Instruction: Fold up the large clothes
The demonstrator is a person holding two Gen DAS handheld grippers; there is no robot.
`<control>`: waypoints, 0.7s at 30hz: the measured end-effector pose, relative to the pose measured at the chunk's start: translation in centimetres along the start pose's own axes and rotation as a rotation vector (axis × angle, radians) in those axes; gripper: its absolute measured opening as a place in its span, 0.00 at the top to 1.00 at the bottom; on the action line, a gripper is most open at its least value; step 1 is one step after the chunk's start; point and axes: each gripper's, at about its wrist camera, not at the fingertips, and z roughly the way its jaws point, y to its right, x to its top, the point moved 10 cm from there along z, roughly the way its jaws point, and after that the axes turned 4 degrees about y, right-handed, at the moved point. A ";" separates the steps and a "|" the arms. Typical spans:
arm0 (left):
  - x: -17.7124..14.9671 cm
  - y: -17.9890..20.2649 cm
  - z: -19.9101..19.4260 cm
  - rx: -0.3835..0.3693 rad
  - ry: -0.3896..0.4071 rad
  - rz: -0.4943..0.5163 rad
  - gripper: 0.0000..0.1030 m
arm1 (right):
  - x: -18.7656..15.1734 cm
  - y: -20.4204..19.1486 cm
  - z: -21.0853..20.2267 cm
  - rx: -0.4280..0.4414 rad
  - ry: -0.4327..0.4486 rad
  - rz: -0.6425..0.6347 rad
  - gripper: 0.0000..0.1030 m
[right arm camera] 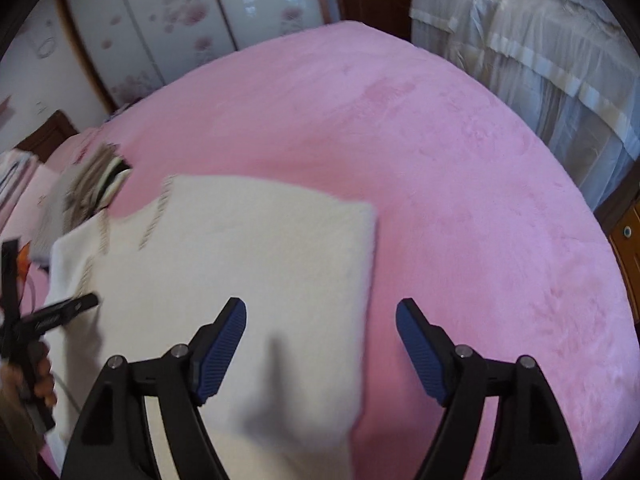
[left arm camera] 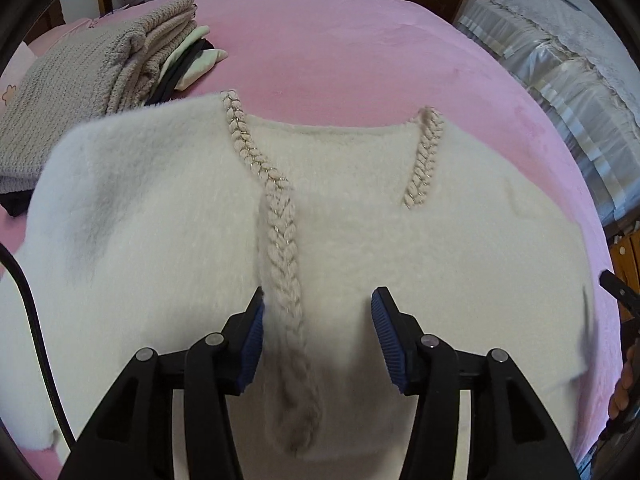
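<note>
- Left wrist view: the cream fluffy cardigan (left arm camera: 360, 240) lies spread on the pink bed (left arm camera: 340, 60), toward the bed's near edge, neckline pointing to the far edge. Its left panel is turned in over the body, so the braided trim (left arm camera: 284, 256) runs down the middle; I judge this a side fold just laid.
- The left tongs (left arm camera: 318, 336) hover just above the trim, jaws partly apart with nothing pinched; the trim passes under the gap, close by one blue pad (left arm camera: 256, 344). Open like this, they look to have let the cloth settle rather than to be gripping it.
- Right wrist view: the cardigan's right side shows a straight, squared edge (right arm camera: 370, 264), which suggests that side is tucked in as well. The right tongs (right arm camera: 320, 344) stand wide and empty, straddling that edge, one finger over the cloth and the other over bare bed.
- A hand (right arm camera: 40, 380) on the left tool's handle shows at this view's left rim.
- Beyond the cardigan, toward the bed's far left corner, a pile of folded knitwear (left arm camera: 100, 72) sits close by its shoulder, probably finished pieces kept out of the way.
- Likely next: a crosswise fold, hem to neckline.
</note>
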 end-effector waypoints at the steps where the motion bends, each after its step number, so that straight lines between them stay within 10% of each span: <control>1: 0.2 0.0 0.3 0.002 0.001 -0.004 0.51 | 0.4 0.4 1.4 -0.004 -0.020 0.015 0.24; 4: 0.7 -0.1 1.0 0.006 0.002 -0.015 0.55 | 0.8 1.4 4.6 -0.013 -0.069 0.051 0.24; 6: 1.1 -0.5 1.2 0.037 0.017 -0.009 0.81 | 0.9 1.3 5.7 0.003 -0.071 0.043 0.31; 8: 1.5 -0.7 1.0 0.041 0.039 0.001 0.88 | 1.1 0.7 5.7 -0.008 -0.060 0.009 0.74; 10: 1.8 -0.9 0.6 0.058 0.080 0.007 0.89 | 1.6 0.8 5.1 -0.037 -0.008 -0.012 0.80; 21: 0.7 -1.3 -3.4 0.107 0.135 -0.003 0.77 | 0.7 -2.1 0.0 -0.083 0.091 -0.104 0.67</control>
